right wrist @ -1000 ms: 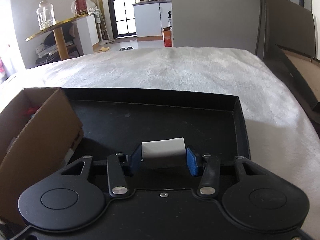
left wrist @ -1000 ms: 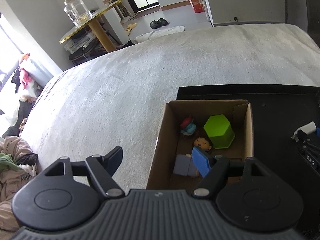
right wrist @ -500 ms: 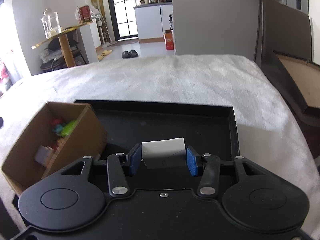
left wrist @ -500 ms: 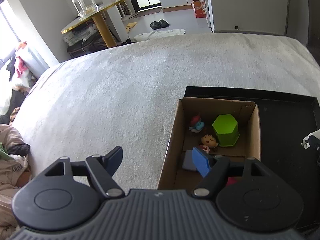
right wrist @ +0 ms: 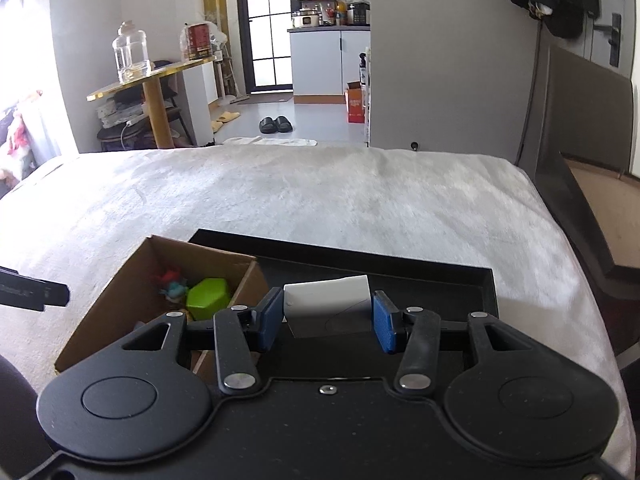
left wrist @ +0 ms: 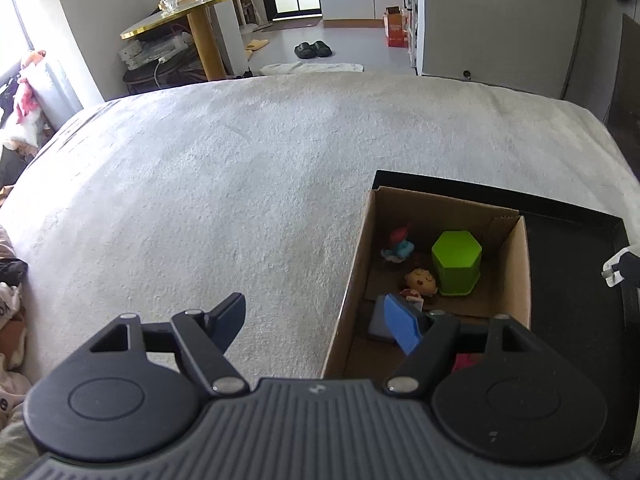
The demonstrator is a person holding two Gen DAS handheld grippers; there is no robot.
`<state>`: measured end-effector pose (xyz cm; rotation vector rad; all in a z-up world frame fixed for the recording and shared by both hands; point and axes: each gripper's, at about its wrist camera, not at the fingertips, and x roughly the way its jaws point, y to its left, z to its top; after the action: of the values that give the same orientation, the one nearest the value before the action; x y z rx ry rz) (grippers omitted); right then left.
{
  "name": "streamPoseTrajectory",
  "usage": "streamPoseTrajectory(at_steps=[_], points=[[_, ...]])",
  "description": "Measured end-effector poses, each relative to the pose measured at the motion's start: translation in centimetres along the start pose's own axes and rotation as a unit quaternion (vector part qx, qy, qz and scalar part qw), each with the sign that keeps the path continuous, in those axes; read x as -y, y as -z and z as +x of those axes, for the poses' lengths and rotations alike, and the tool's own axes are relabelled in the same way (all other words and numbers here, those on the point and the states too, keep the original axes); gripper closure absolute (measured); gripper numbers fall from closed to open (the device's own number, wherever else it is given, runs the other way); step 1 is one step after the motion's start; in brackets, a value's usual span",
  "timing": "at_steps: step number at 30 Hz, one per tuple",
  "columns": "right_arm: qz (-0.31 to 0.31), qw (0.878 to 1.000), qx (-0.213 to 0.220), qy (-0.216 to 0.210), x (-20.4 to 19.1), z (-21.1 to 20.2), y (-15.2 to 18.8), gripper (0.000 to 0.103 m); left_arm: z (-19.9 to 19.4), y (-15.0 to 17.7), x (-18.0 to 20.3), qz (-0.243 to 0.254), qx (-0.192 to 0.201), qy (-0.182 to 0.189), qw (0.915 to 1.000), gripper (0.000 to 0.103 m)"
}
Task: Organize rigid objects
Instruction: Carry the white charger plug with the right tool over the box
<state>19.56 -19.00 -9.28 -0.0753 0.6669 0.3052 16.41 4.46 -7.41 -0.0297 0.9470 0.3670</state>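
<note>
- R tongs [right wrist: 326,318]: clamped on white block [right wrist: 327,307], blue pads [right wrist: 385,328] pressed to both its side faces; block held clear above black tray [right wrist: 460,280].
- L tongs [left wrist: 316,322]: jaws wide apart, nothing btwn them; R pad [left wrist: 402,330] over cardboard box [left wrist: 352,280], L pad over white blanket [left wrist: 200,200].
- Cardboard box: ahead-left of R tongs, ahead-right of L tongs; open top, standing at L end of black tray.
- Box contents, seen fm L wrist cam: green hexagonal block [left wrist: 456,266] near far R wall; blue/red figurine [left wrist: 398,246] just left of it; round-faced doll figure [left wrist: 420,282] touching green block's near side; grey-lilac block [left wrist: 378,320] partly hidden behind L tongs' R pad; pink item [left wrist: 466,360] at near end, mostly hidden.
- Black tray: on blanket, beneath and ahead of R tongs; floor beyond held block bare.
- White block also visible at R edge of L wrist view [left wrist: 612,270], to right of box.
- Bkgd, far ahead of both tongs: gold-rimmed round table [right wrist: 152,80] w/ glass jar [right wrist: 130,52]; black slippers [right wrist: 275,124] on floor.
</note>
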Motion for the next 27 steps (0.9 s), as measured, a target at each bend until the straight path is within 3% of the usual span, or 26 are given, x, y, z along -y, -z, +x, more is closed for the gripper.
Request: streamPoseTrajectory(at_steps=[3,9,15,27], points=[[-0.010,1.000,-0.001,0.010,-1.2,-0.3,-0.2,0.057,-0.1,0.3,-0.3,0.005,0.012,0.002,0.9999,0.028],[-0.018,1.000,-0.005,0.023,-3.5,-0.6,-0.5,0.057,1.2,0.3,-1.6,-0.010,0.000,0.044,0.9990,0.028],[-0.026,0.999,-0.011,0.031,-5.3,-0.5,-0.9,0.057,1.7,0.6,-2.1,-0.014,-0.001,0.059,0.9981,0.028],[-0.043,0.999,-0.024,0.021,-8.4,0.7,-1.7,0.056,3.7,0.6,-3.8,-0.046,-0.028,0.110,0.9925,0.032]])
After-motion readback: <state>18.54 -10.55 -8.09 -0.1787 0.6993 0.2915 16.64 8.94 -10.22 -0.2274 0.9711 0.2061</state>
